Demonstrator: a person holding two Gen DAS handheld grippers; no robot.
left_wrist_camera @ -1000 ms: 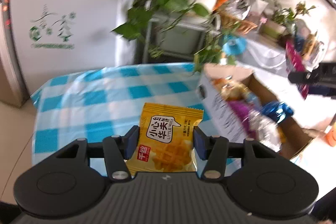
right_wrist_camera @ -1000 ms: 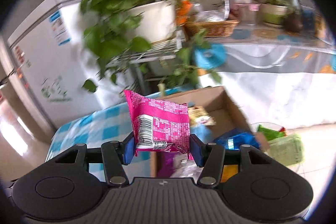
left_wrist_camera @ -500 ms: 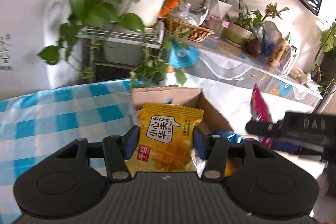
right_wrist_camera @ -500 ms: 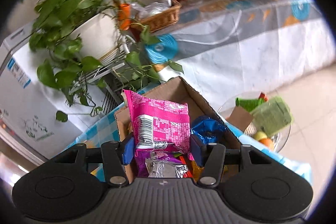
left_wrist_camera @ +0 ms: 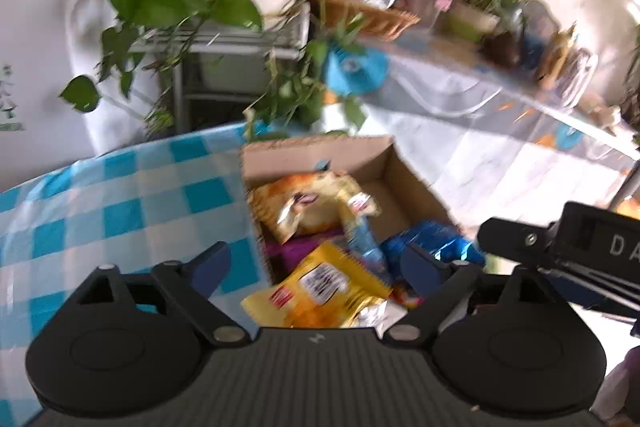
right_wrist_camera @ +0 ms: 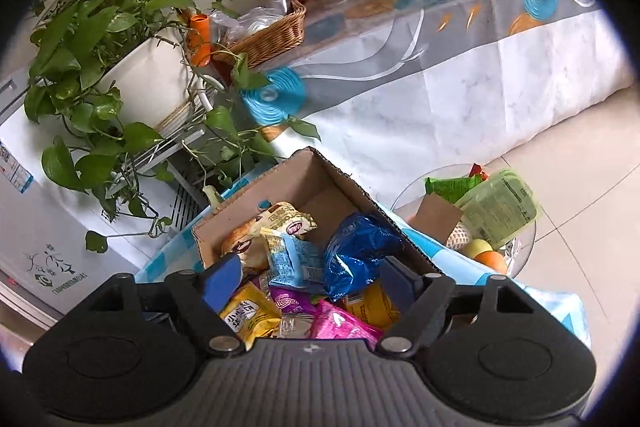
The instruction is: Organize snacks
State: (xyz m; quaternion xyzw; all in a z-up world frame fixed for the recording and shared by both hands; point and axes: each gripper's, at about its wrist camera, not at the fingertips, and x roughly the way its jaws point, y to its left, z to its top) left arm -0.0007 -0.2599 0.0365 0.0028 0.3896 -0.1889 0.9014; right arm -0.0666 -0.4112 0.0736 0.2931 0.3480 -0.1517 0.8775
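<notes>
A cardboard box of snack packets stands on the blue checked tablecloth; it also shows in the right wrist view. My left gripper is open above the box, with the yellow waffle packet lying loose below it. My right gripper is open over the box, and the pink packet lies among the snacks under it. The yellow packet also shows in the right wrist view. A blue foil packet and bread packets fill the box.
Potted plants on a metal rack stand behind the table. A long covered counter holds a wicker basket and pots. A glass bowl of fruit and packets sits right of the box. A white fridge is at left.
Both grippers opened over the box. The yellow waffle packet dropped from the left gripper and the pink packet from the right; both now lie among the snacks.
</notes>
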